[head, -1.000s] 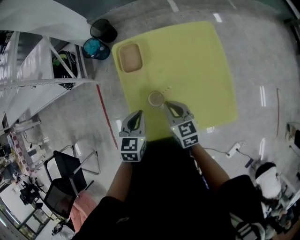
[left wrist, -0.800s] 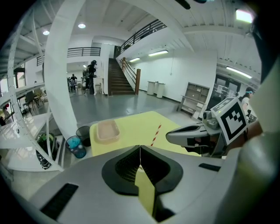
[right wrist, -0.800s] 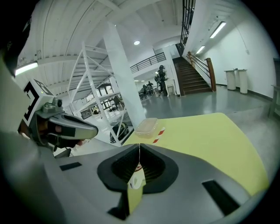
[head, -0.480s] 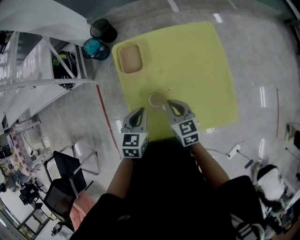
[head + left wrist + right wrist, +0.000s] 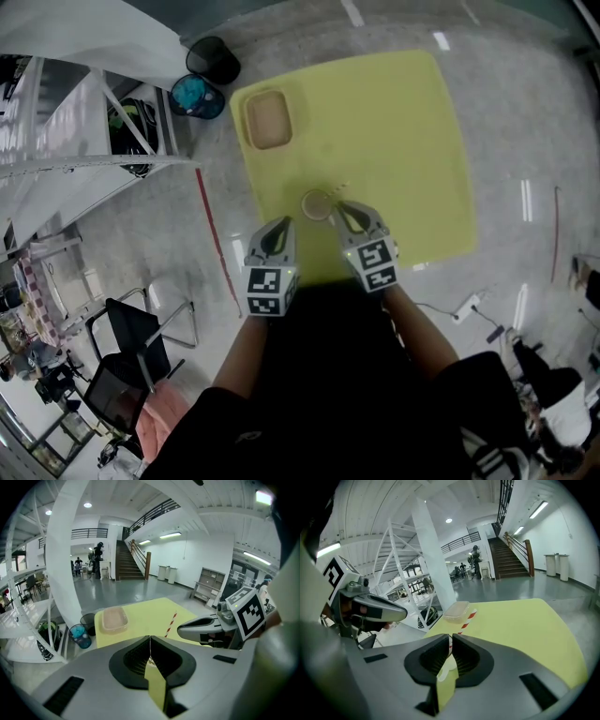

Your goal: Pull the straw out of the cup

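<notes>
The head view looks steeply down on the table [image 5: 403,141] from above the person, with the left gripper [image 5: 281,225] and right gripper [image 5: 342,208] at its near edge. Each gripper view sits low behind its own jaws, faces the far side, and catches the other gripper. All three share the table, tray [image 5: 268,119] and straw [image 5: 338,186].

The yellow tabletop [image 5: 403,141] carries a cup [image 5: 315,203] just ahead of the right tongs [image 5: 339,206], and a shallow tan tray [image 5: 268,119] well beyond the left tongs [image 5: 283,223].
</notes>
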